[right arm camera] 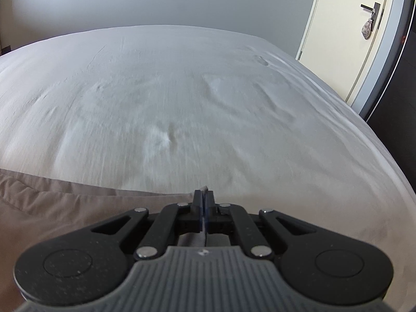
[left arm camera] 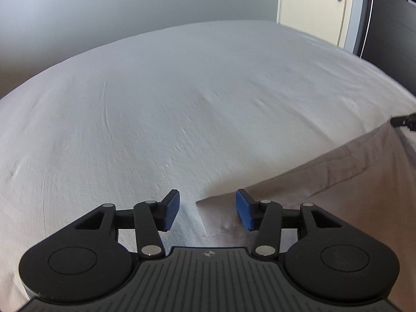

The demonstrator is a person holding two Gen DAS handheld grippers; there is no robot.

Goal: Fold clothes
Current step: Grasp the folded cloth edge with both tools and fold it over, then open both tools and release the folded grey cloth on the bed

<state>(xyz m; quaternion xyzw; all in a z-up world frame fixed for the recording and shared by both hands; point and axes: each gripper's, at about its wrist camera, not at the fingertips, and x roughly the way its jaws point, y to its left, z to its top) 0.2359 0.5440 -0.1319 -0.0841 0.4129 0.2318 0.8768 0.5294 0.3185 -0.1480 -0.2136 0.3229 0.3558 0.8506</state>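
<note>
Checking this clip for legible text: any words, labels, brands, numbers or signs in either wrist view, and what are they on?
No readable text in either view.
Left gripper body: a small round emblem, no letters.
Right gripper body: a small mark, too blurred to read.
White bed sheet, brown garment, door: no print visible.

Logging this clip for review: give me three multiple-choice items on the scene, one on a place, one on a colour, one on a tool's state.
1. Where is the door?
A. beyond the bed, to the right
B. left of the bed
C. behind the garment

2. What colour is the garment?
A. navy
B. taupe-brown
C. red

3. How is the right tool?
A. wide open
B. shut on the garment's edge
C. out of view

Answers:
1 A: the door stands past the bed.
2 B: garment.
3 B: right tool pinches fabric.
</note>
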